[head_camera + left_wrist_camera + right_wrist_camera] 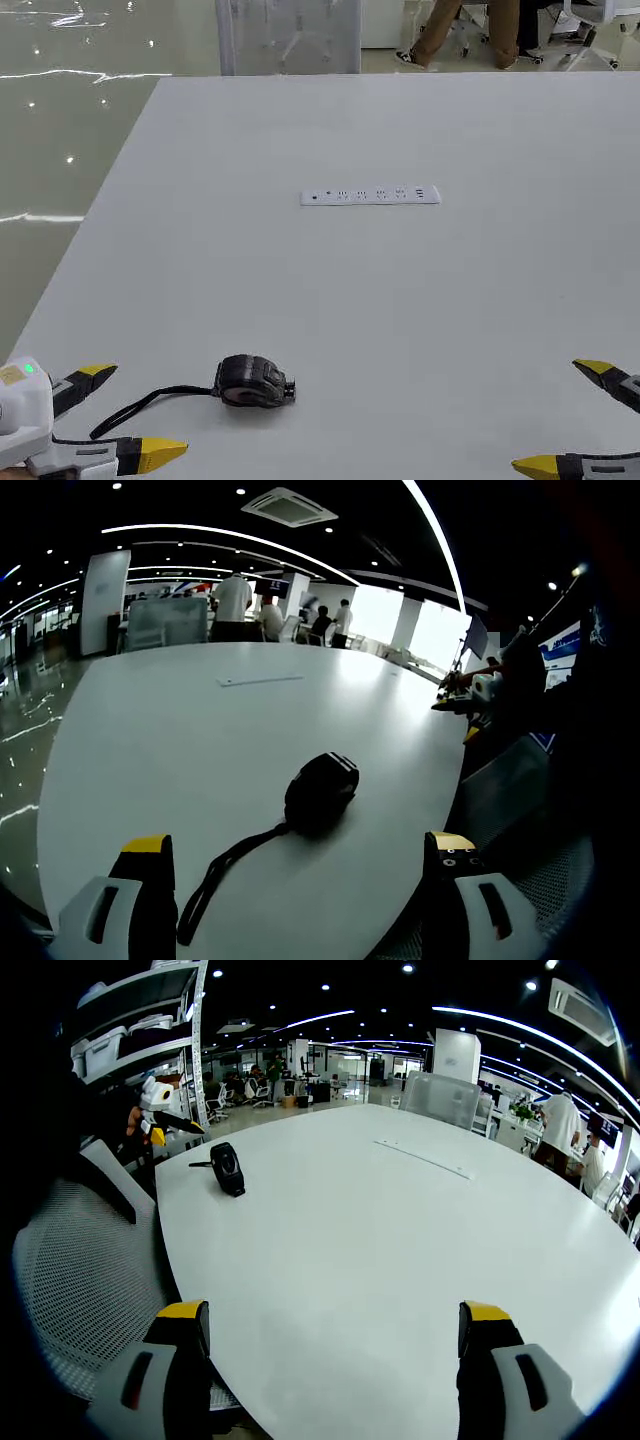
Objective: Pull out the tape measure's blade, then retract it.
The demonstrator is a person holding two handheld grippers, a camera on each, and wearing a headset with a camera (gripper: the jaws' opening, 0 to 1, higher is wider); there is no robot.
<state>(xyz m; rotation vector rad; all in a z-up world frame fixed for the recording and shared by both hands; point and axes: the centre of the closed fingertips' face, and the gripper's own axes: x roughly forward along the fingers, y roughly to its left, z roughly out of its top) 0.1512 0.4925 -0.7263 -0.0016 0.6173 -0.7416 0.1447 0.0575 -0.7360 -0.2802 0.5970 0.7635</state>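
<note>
A black tape measure [254,381] lies on the white table [400,290] near its front edge, blade in, its black wrist strap [140,408] trailing left. My left gripper [122,412] stands open at the lower left, just left of the strap's end, nothing between its yellow-tipped fingers. In the left gripper view the tape measure [321,791] sits ahead between the jaws of the left gripper [300,855]. My right gripper [585,415] is open at the lower right, far from it. The right gripper view has the tape measure [228,1169] far off to the left, beyond the right gripper [335,1325].
A white power strip [370,195] lies flat in the table's middle. A mesh chair [70,1260] stands by the near edge. A frosted chair back [290,35] is at the far edge, with people beyond. The floor is glossy at left.
</note>
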